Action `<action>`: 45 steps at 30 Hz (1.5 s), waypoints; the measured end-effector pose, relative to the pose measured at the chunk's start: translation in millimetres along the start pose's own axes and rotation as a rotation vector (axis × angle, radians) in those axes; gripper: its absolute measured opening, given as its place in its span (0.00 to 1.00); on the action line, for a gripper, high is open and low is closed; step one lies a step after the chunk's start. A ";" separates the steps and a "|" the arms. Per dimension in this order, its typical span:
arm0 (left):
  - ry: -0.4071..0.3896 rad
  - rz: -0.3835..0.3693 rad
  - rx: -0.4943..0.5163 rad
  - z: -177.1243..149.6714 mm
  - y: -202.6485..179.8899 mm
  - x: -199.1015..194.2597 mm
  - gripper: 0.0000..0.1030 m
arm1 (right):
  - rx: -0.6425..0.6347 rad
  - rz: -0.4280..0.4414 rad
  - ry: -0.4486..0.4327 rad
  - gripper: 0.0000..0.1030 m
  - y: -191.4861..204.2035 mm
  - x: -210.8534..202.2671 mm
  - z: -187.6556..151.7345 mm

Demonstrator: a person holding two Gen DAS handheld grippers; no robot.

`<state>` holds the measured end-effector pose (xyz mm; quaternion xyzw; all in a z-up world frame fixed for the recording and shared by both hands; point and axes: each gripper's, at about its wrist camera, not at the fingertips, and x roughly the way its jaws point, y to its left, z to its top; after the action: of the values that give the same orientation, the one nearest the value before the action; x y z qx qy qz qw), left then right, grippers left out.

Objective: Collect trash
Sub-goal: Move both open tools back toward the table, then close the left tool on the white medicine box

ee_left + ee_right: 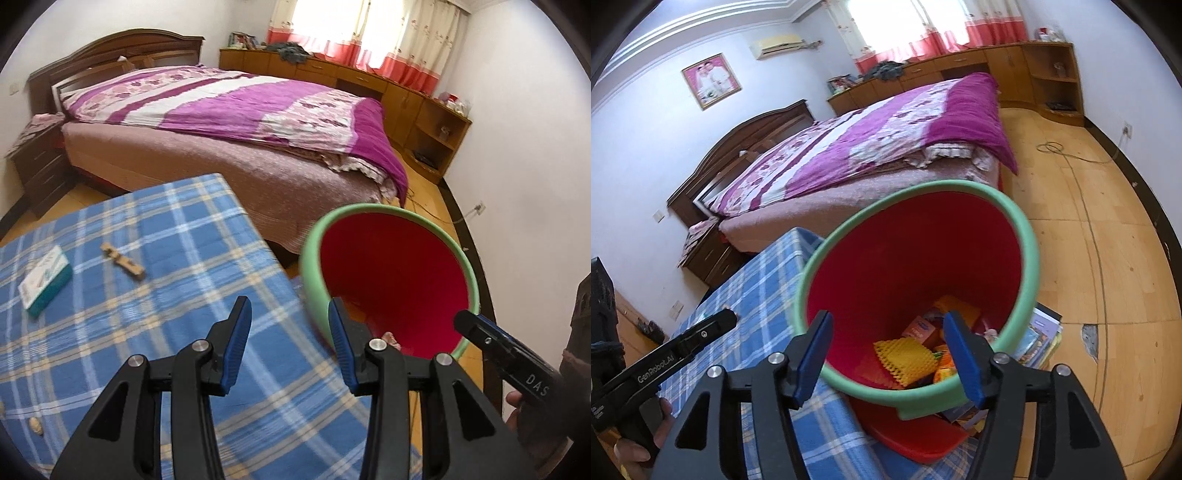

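From the right wrist view we look straight down into the red bin [916, 266] with its green rim; it sits directly ahead of the right gripper [888, 354], whose blue pads stand well apart with nothing between them. At the bottom of the bin lie a yellow waffle-patterned piece [905, 358] and some orange packets [918, 328], which the left wrist view does not show: there the bin [391, 273] is seen ahead and to the right of the left gripper [290, 347], and its near wall hides almost all of its contents. That gripper's jaws are partly open and empty.

Only the left view shows what remains on the blue plaid cloth [155, 266]: a white and teal box [46, 281] far ahead to the left of the left gripper, a small wooden piece [123, 261] just right of the box, and a pale scrap [36, 426] near the left edge, too small for us to identify.

The room is a bedroom, with a bed [871, 140] under a purple floral quilt beyond the bin, wooden cabinets along the far wall and a yellow wood floor [1089, 258]. A stack of books [1039, 339] lies partly behind the bin, to the right of the right gripper. Each view catches the other gripper at its edge, cut off, with part of a hand on it.
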<state>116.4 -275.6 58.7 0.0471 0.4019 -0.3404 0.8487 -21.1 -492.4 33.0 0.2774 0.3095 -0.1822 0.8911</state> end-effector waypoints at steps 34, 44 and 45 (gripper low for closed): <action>0.047 0.372 -0.097 11.8 217.1 -2.6 0.57 | -0.267 0.192 0.178 0.69 188.0 107.3 -5.6; 0.153 0.357 -0.045 18.7 249.0 29.7 0.64 | -0.285 0.181 0.210 0.69 203.1 131.3 -11.2; 0.159 0.360 -0.048 19.0 252.1 32.3 0.64 | -0.287 0.180 0.214 0.69 203.8 133.8 -11.4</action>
<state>298.3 -107.2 -0.4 0.1246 0.4609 -0.1687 0.8623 174.2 -347.1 16.0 0.1920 0.3991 -0.0251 0.8962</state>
